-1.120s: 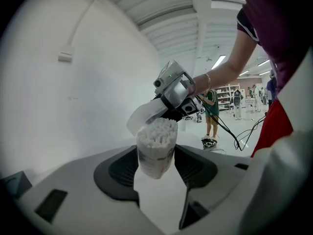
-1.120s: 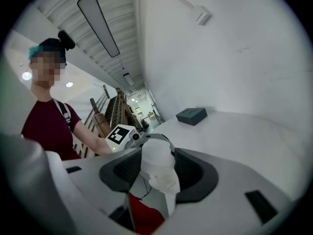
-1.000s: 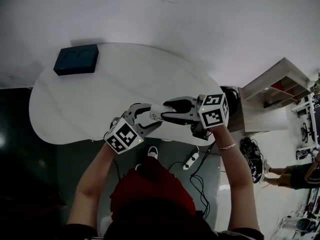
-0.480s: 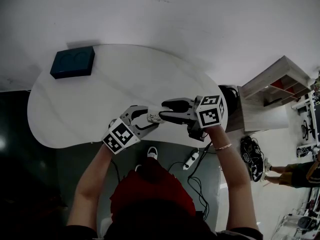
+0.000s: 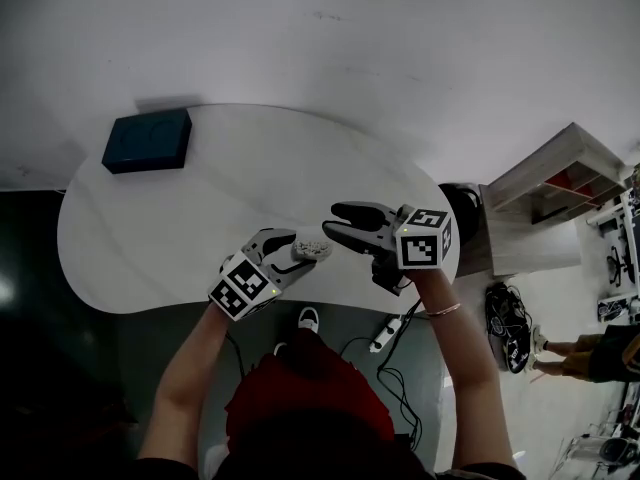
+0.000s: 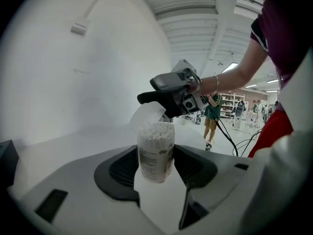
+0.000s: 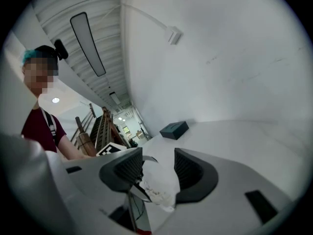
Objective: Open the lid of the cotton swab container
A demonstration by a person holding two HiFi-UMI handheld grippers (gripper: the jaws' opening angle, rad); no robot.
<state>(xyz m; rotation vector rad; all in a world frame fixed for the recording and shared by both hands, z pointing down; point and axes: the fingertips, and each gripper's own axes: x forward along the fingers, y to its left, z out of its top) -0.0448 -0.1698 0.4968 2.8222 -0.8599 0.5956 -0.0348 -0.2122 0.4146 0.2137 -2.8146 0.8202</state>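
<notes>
The cotton swab container (image 5: 311,250) is a small clear tub packed with white swabs. My left gripper (image 5: 303,249) is shut on it just above the white table (image 5: 250,178), near the front edge. In the left gripper view the container (image 6: 156,151) stands between the pads with its swab tips bare on top. The clear lid (image 6: 145,117) is behind it, at the right gripper's (image 6: 154,104) fingertips. My right gripper (image 5: 333,222) is a little to the right of the container. In the right gripper view, the lid (image 7: 155,173) fills the gap between that gripper's (image 7: 156,168) jaws.
A dark blue box (image 5: 147,140) lies at the table's far left and shows ahead in the right gripper view (image 7: 174,129). A wooden shelf unit (image 5: 560,183) stands right of the table. A power strip (image 5: 383,320) and cables lie on the floor below.
The right gripper has drawn away to the right, so a gap has opened between it and the container. The left gripper has sunk slightly with the container and rolled a little.
</notes>
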